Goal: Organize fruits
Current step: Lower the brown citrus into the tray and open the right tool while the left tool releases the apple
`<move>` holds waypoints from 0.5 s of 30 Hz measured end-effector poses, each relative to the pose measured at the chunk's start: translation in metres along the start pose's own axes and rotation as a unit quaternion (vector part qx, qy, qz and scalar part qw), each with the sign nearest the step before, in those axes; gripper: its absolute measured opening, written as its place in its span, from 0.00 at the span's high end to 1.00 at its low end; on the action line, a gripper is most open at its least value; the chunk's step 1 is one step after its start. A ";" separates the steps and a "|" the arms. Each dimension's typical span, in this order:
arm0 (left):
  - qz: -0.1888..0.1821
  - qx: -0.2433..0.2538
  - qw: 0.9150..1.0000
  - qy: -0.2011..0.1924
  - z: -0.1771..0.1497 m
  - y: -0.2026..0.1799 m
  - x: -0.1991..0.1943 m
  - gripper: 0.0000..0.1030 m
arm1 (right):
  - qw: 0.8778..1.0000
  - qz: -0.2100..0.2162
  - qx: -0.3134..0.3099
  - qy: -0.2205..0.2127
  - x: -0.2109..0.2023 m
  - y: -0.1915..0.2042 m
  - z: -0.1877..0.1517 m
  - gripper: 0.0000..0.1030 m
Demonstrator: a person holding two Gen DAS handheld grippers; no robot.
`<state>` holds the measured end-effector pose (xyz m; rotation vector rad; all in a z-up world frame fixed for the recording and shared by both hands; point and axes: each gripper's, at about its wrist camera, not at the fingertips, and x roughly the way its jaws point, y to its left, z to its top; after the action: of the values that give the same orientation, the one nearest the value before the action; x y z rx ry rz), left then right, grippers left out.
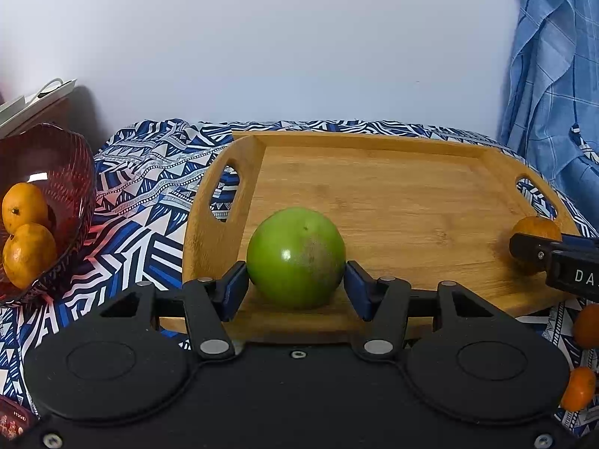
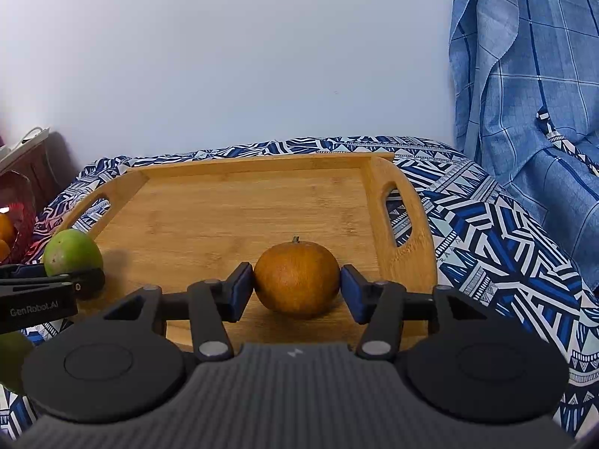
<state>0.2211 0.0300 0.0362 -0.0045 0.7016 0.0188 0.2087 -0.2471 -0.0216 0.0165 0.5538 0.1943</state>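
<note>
A green round fruit (image 1: pixel 295 254) rests on the near left part of the wooden tray (image 1: pixel 374 187), between the blue pads of my left gripper (image 1: pixel 295 267). The pads stand right beside its sides without clearly pressing, so the gripper is open. A brownish orange (image 2: pixel 297 277) with a short stem sits on the tray's (image 2: pixel 243 205) near right part, inside my right gripper (image 2: pixel 296 270), also open with slim gaps at both pads. The right wrist view also shows the green fruit (image 2: pixel 71 250) at the left.
A red glass bowl (image 1: pixel 56 172) at the left holds two oranges (image 1: pixel 24 205). Two more oranges (image 1: pixel 587 325) lie on the patterned cloth to the right of the tray, and another green fruit (image 2: pixel 11 359) lies near left. A blue checked cloth (image 2: pixel 524 93) hangs at the right.
</note>
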 end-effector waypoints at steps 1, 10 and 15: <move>-0.001 0.000 1.000 -0.001 0.000 0.000 -0.001 0.45 | 1.000 0.001 0.000 0.000 -0.001 0.000 0.000 0.42; -0.003 0.009 1.000 -0.019 -0.002 -0.005 -0.017 0.31 | 1.000 0.006 0.008 0.001 -0.009 0.001 -0.002 0.41; -0.011 -0.004 1.000 -0.024 -0.005 -0.004 -0.029 0.27 | 1.000 0.006 0.013 -0.006 -0.017 -0.001 -0.003 0.35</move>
<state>0.1954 0.0258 0.0509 -0.0187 0.6531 0.0005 0.1930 -0.2515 -0.0148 0.0463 0.5442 0.1981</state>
